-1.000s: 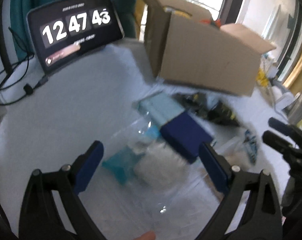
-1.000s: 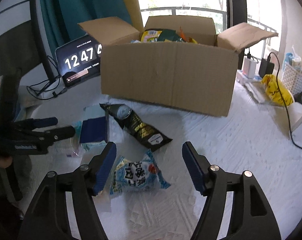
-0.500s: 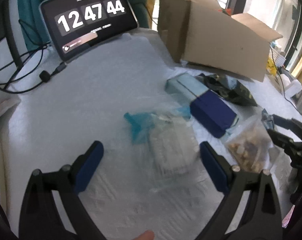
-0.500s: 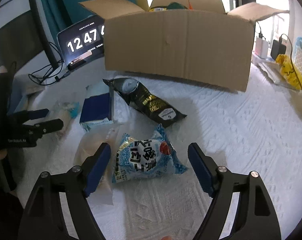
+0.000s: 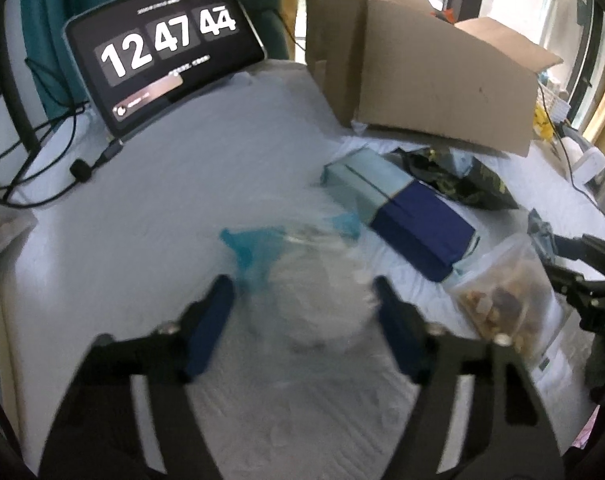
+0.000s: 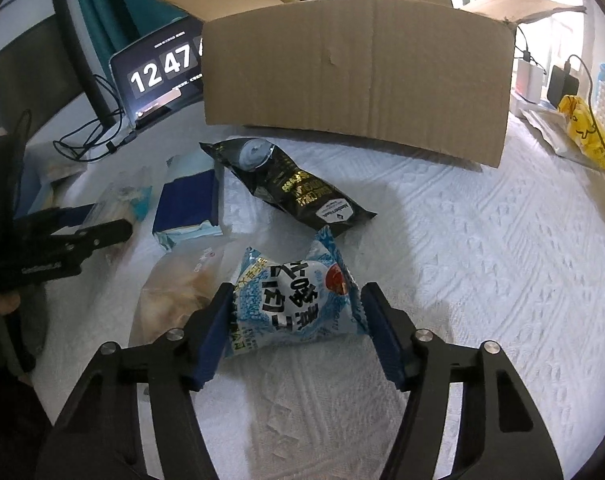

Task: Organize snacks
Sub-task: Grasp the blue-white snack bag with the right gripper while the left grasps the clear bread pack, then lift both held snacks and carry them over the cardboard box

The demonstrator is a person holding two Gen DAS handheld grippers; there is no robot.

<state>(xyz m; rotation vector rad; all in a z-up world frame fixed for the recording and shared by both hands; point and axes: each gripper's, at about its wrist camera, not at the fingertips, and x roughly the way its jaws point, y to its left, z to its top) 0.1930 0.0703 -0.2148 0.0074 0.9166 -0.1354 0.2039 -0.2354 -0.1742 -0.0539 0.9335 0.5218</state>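
Left tool [image 5: 302, 304]: jaws closing around a clear packet [image 5: 314, 300], pads not yet pressing it. Right tool [image 6: 296, 320]: jaws closing on a light-blue snack bag [image 6: 294, 296], pads at its edges; firm contact cannot be confirmed. Both items lie on the white-covered desk [image 6: 482, 260]. Cardboard box [image 6: 358, 80] at twelve o'clock.

left gripper [image 5: 302, 300]: tilted down, jaws closing round a clear packet (pads blurred, contact unclear) | right gripper [image 6: 296, 308]: tilted down, jaws closing, both pads at a blue-white packet's sides, seemingly touching
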